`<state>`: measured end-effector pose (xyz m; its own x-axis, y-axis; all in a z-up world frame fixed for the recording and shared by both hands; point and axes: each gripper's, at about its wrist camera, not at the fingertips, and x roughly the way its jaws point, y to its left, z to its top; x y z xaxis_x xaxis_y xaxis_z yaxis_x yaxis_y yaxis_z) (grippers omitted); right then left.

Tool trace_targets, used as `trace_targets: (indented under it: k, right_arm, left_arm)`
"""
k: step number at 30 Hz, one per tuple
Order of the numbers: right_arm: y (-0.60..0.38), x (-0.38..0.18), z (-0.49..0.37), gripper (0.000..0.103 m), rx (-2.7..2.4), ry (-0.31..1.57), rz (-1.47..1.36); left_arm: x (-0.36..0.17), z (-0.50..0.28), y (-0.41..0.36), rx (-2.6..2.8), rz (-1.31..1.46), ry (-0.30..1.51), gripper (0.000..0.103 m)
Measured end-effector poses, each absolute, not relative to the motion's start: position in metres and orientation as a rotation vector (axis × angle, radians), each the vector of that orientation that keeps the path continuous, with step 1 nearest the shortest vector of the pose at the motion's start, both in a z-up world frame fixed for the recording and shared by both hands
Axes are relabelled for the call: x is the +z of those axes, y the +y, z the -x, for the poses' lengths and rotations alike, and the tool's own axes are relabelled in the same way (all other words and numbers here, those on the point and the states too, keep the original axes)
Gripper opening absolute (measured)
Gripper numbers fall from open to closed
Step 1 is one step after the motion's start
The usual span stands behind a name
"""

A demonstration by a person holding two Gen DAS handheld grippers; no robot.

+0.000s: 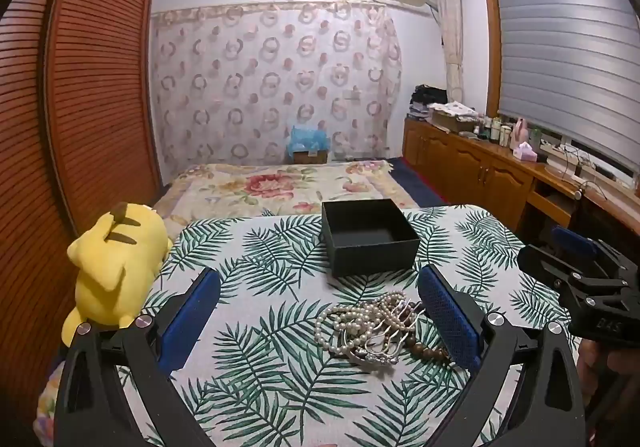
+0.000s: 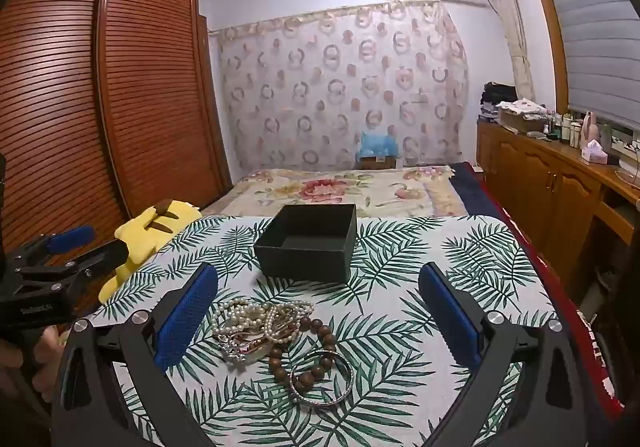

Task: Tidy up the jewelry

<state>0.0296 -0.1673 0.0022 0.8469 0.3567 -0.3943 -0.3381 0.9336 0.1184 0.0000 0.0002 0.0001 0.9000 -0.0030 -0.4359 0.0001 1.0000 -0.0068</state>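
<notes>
A pile of jewelry lies on the leaf-print table: pearl strands [image 1: 360, 321] [image 2: 256, 317], a brown wooden bead bracelet [image 2: 308, 351] [image 1: 430, 351] and a silver bangle [image 2: 322, 379]. An open, empty black box [image 1: 368, 237] [image 2: 308, 241] stands just behind the pile. My left gripper [image 1: 320, 311] is open, low over the table, with the pile between its blue pads. My right gripper [image 2: 318, 311] is open too, with the pile between its pads. Each gripper shows at the edge of the other's view, the right one [image 1: 580, 279] and the left one [image 2: 60, 259].
A yellow plush toy [image 1: 116, 267] [image 2: 152, 231] lies at the table's left edge. Behind the table is a bed with a floral blanket [image 1: 280, 183]. A louvred wardrobe [image 1: 88, 87] stands at the left, a wooden sideboard [image 1: 480, 163] with bottles at the right.
</notes>
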Motion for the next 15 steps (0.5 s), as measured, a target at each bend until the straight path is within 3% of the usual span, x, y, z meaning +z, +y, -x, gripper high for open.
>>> trace_targets:
  k: [15]
  right_arm:
    - [-0.1654, 0.0016, -0.0301, 0.101, 0.366, 0.425, -0.040]
  left_arm:
    - [0.0010, -0.0001, 0.0010, -0.002, 0.008, 0.447, 0.095]
